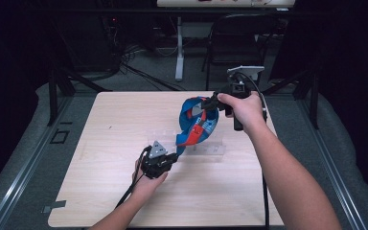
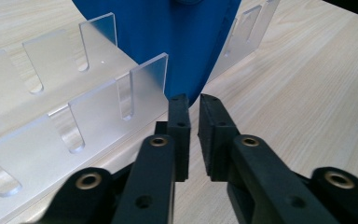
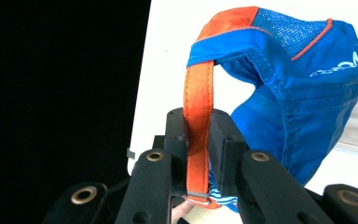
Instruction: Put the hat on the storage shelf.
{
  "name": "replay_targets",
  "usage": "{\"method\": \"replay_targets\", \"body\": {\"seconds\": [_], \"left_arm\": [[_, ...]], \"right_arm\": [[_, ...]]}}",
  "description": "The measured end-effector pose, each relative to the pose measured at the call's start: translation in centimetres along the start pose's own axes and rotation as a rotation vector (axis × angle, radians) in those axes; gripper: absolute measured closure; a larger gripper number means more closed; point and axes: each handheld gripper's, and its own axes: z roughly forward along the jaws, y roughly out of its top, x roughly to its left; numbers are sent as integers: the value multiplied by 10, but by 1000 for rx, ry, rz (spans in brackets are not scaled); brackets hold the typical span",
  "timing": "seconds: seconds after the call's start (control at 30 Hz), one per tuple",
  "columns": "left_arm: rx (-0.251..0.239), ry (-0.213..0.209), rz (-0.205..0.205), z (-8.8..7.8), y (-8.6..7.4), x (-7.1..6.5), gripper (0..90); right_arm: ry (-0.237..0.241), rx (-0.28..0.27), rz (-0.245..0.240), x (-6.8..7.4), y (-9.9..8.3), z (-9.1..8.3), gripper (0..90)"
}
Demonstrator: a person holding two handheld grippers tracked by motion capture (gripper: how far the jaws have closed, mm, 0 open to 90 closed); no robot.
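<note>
Jaws of the right gripper (image 3: 198,122) clamp one cap (image 3: 298,88).

The blue cap (image 2: 191,42) is cut off at the top edge (left gripper view), and the clear rack (image 2: 51,140) runs off the left side.

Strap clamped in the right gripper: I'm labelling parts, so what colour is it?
Orange; the strap shows best in the right gripper view.
</note>
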Motion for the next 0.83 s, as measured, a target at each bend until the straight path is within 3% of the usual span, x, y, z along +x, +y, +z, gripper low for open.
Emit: {"method": "replay_targets", "body": {"seconds": [0.37, 0.53, 0.73, 0.83], "left_arm": [[3, 10, -3, -8, -1, 2, 663], [3, 9, -7, -11, -4, 3, 605], [1, 13, -22, -17, -9, 7, 555], [0, 19, -22, -18, -11, 9, 545]], "right_arm": [[-26, -1, 4, -7, -1, -2, 784], [-36, -31, 6, -11, -3, -5, 706], [-115, -61, -50, -20, -14, -13, 633], [-120, -52, -57, -26, -19, -16, 632]]}}
